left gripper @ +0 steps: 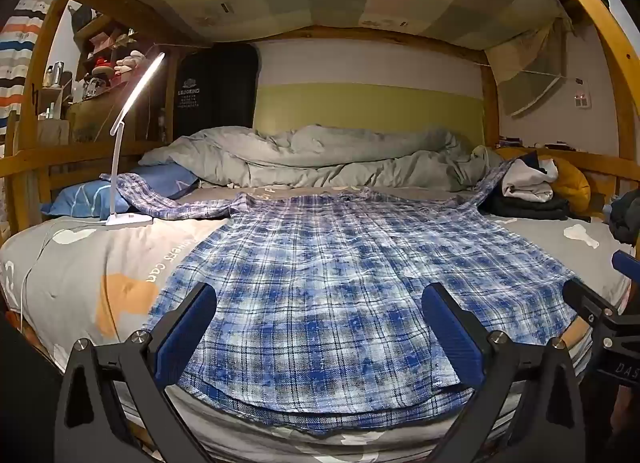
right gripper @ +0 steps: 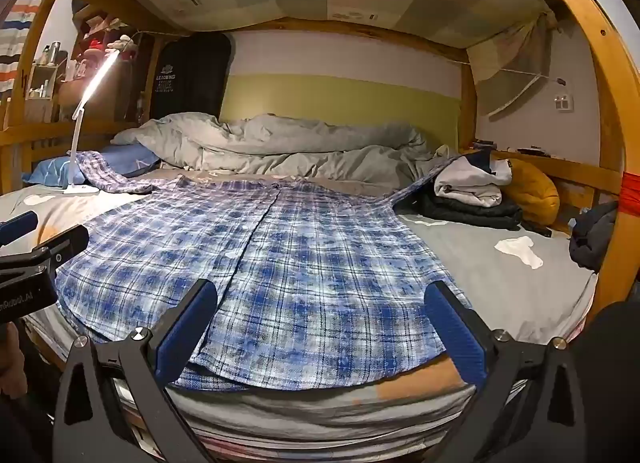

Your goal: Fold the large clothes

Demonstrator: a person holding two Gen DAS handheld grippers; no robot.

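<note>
One blue-and-white plaid shirt [left gripper: 320, 283] lies spread flat, front up, across the grey bed sheet [left gripper: 80, 263] of the lower bunk, its hem at the near mattress edge and its two sleeves stretched out to either side toward the far end. Two grippers hover side by side above that hem: the left gripper [left gripper: 320, 331] and the right gripper [right gripper: 322, 327] both have their blue pads spread wide, with nothing pinched between them (neither visibly touches the cloth). Beyond the collar sits one rumpled grey duvet [left gripper: 320, 159]. One lit white desk lamp [left gripper: 120, 135] stands on the sheet beside one blue pillow [left gripper: 100, 195]. One pile of folded clothes [right gripper: 468, 195] rests by the right sleeve, just beside one yellow cushion [right gripper: 532, 191]
</note>
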